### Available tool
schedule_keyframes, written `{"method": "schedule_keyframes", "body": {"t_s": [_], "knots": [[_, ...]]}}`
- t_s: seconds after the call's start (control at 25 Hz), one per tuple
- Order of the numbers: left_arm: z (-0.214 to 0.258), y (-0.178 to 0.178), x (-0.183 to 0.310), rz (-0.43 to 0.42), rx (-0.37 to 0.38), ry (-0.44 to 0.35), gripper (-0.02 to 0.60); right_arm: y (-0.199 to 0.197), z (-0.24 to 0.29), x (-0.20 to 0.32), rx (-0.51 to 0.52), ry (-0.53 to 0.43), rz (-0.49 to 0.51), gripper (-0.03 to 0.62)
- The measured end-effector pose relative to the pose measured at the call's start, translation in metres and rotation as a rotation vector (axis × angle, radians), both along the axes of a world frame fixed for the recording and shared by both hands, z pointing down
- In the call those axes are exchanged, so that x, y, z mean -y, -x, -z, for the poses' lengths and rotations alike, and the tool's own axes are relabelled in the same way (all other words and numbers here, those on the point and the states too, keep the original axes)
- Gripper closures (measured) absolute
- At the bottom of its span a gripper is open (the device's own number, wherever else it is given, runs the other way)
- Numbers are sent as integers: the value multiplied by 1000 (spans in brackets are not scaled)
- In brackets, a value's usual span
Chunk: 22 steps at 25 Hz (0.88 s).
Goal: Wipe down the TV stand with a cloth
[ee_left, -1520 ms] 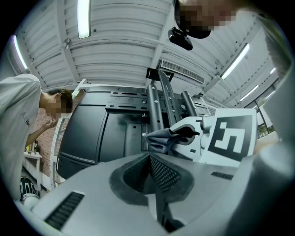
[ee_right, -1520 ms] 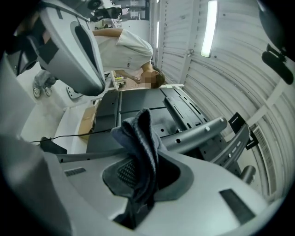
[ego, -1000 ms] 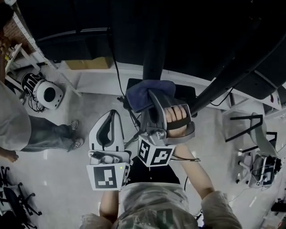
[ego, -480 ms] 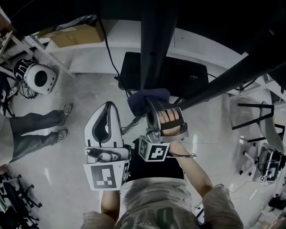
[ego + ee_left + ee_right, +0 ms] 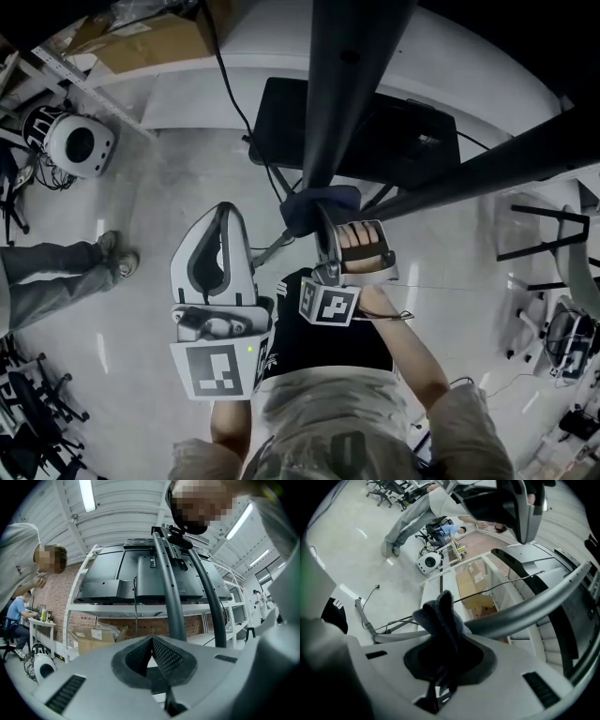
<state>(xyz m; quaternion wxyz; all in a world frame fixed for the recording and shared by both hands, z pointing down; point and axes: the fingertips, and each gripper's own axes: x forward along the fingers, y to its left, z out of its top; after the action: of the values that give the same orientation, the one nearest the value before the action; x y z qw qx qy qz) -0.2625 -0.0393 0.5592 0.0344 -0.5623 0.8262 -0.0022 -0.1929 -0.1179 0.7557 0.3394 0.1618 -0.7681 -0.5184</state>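
Note:
The TV stand's black pole point(image 5: 342, 84) slants down over its dark base plate point(image 5: 394, 141), and a second pole point(image 5: 506, 169) runs in from the right. My right gripper point(image 5: 323, 208) is shut on a dark blue cloth point(image 5: 314, 208), which is pressed against the lower end of the pole. In the right gripper view the cloth point(image 5: 439, 613) sticks up from the right gripper point(image 5: 444, 639) beside a curved grey tube point(image 5: 525, 611). My left gripper point(image 5: 225, 210) hangs left of the pole, shut and empty. In the left gripper view the left gripper point(image 5: 152, 639) points at the poles point(image 5: 169, 592) and the TV's back point(image 5: 140, 573).
A white round device point(image 5: 80, 145) and a cardboard box point(image 5: 141, 42) sit at the far left near shelving. A bystander's legs point(image 5: 56, 277) stand on the left. Office chairs point(image 5: 28, 412) are at lower left, a metal frame point(image 5: 553, 244) at right. Cables point(image 5: 230, 89) trail on the floor.
The right gripper and cloth have slid a little along the pole toward me. The head view has shifted, showing more of the base plate. The bystander's legs are further left.

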Motion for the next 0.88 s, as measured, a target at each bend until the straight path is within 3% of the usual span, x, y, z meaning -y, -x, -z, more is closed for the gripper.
{"method": "schedule_keyframes", "body": {"t_s": [0.28, 0.4, 0.52, 0.64, 0.76, 0.88], "knots": [[13, 10, 4, 7, -12, 0, 566, -2, 6, 1, -11, 73, -12, 536], [59, 12, 10, 9, -18, -10, 566, -7, 74, 1, 56, 131, -27, 536], [129, 9, 8, 11, -37, 7, 566, -17, 182, -3, 150, 191, -52, 536], [198, -3, 5, 11, -64, 4, 566, -29, 301, 0, 325, 305, -79, 536], [256, -19, 20, -30, -28, -85, 566, -47, 398, 16, 624, 457, -96, 536], [290, -33, 37, -76, -8, -167, 566, -67, 462, 22, 896, 578, -60, 536]]}}
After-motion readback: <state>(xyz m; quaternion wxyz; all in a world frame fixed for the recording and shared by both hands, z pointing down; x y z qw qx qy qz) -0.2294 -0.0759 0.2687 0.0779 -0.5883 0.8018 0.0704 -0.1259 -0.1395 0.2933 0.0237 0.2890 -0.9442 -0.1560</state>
